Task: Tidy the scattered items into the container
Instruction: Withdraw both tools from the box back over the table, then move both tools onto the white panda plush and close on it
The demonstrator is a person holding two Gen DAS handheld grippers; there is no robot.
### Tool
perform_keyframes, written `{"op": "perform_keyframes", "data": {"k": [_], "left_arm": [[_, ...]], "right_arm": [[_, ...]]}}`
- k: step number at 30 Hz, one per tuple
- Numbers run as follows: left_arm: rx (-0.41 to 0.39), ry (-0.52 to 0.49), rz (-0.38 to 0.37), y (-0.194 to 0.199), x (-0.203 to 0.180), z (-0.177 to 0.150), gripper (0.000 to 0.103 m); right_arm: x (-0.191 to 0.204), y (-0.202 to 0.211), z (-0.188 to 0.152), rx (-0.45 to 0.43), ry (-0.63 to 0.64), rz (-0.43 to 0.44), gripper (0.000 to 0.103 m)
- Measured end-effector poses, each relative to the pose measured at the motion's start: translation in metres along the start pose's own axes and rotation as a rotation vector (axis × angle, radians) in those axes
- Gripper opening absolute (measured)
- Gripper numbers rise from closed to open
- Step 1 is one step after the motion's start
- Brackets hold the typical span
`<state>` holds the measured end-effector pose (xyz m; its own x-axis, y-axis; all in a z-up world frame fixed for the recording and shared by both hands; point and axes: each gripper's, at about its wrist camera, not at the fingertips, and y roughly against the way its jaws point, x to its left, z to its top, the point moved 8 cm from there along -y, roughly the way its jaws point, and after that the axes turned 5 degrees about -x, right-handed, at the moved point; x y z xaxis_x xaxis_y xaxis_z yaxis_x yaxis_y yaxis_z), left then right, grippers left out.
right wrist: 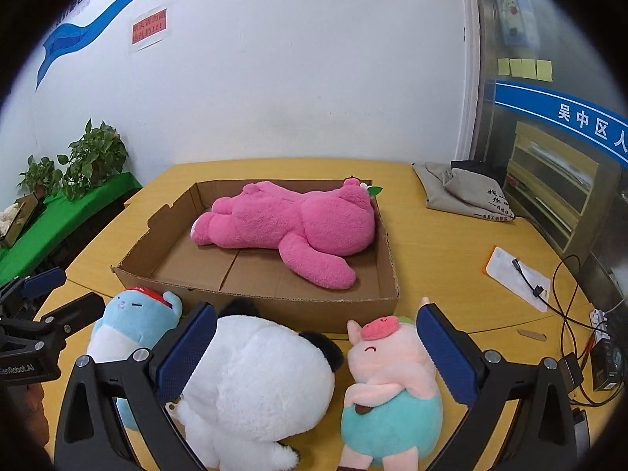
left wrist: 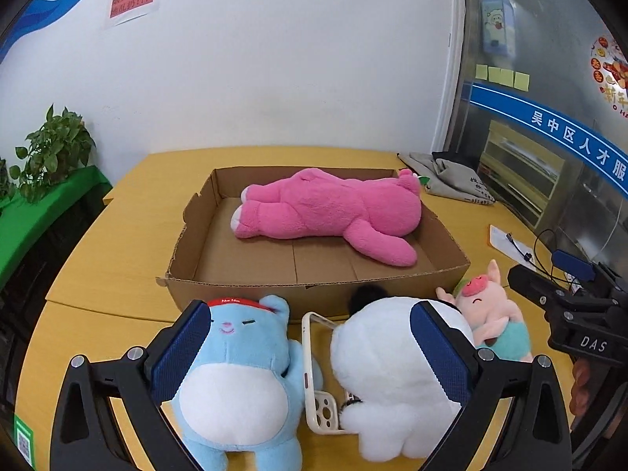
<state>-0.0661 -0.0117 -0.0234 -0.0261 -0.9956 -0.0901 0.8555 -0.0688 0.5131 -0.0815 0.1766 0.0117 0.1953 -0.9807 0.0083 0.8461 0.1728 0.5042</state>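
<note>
A large pink plush bear (left wrist: 333, 212) (right wrist: 290, 227) lies inside the shallow cardboard box (left wrist: 243, 294) (right wrist: 274, 306) mid-table. On the table in front of the box lie a blue plush with a red cap (left wrist: 239, 384) (right wrist: 117, 322), a cream phone case (left wrist: 314, 376), a white plush with black ears (left wrist: 384, 373) (right wrist: 255, 376) and a pink pig plush in teal pants (left wrist: 494, 325) (right wrist: 388, 388). My left gripper (left wrist: 312, 337) (right wrist: 59, 294) hangs open over the blue and white plushes. My right gripper (right wrist: 316, 333) (left wrist: 549, 271) hangs open over the white plush and the pig. Neither holds anything.
A grey cloth bag (right wrist: 467, 192) lies at the table's back right. A white card with a cable (right wrist: 518, 274), looped wires and a power strip (right wrist: 600, 322) sit along the right edge. Potted plants (right wrist: 94, 157) stand on a green-covered shelf at left. A white wall is behind.
</note>
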Motion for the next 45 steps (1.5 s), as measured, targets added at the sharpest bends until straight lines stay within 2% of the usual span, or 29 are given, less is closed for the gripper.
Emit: {"op": "perform_keyframes", "data": {"k": [9, 45], "left_arm": [[0.006, -0.015, -0.047, 0.006, -0.014, -0.006, 0.103], [0.028, 0.010, -0.055, 0.001, -0.008, -0.019, 0.103]], "right_arm": [[0.002, 0.009, -0.005, -0.001, 0.002, -0.007, 0.102], [0.021, 0.005, -0.019, 0.036, 0.016, 0.005, 0.102]]}}
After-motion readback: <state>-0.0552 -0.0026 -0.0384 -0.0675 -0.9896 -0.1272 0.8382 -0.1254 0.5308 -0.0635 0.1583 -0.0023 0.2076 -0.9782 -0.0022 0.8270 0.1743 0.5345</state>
